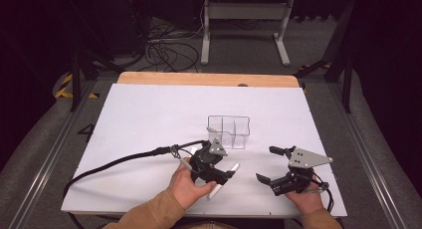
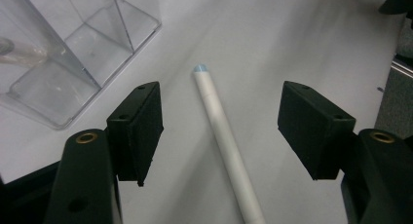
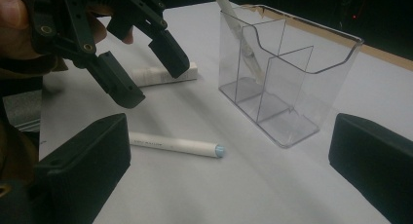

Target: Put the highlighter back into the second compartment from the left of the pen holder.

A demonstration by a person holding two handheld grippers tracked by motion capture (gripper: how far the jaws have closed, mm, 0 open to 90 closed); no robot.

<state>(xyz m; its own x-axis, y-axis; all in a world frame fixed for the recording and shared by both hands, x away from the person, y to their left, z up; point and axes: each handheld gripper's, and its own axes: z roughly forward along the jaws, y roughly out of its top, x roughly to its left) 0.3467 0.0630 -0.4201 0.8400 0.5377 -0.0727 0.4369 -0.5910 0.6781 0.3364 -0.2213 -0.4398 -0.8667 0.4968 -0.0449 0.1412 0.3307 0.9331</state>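
Note:
A white pen (image 2: 234, 160) with a pale blue tip lies flat on the white mat, between the wide-open jaws of my left gripper (image 2: 224, 129). From the right gripper view, the left gripper (image 3: 156, 85) hovers open just over that pen (image 3: 175, 145), touching nothing. In the high view the pen (image 1: 235, 167) pokes out either side of the left gripper (image 1: 226, 175). My right gripper (image 1: 266, 164) stands open to its right, empty. A clear divided organizer (image 1: 229, 132) stands behind, with another pen (image 3: 238, 29) leaning in its far compartment.
A second white pen (image 3: 160, 74) lies on the mat behind the left gripper. The left gripper's cable (image 1: 124, 160) trails off to the left across the mat. The organizer's (image 3: 287, 73) near compartments hold nothing.

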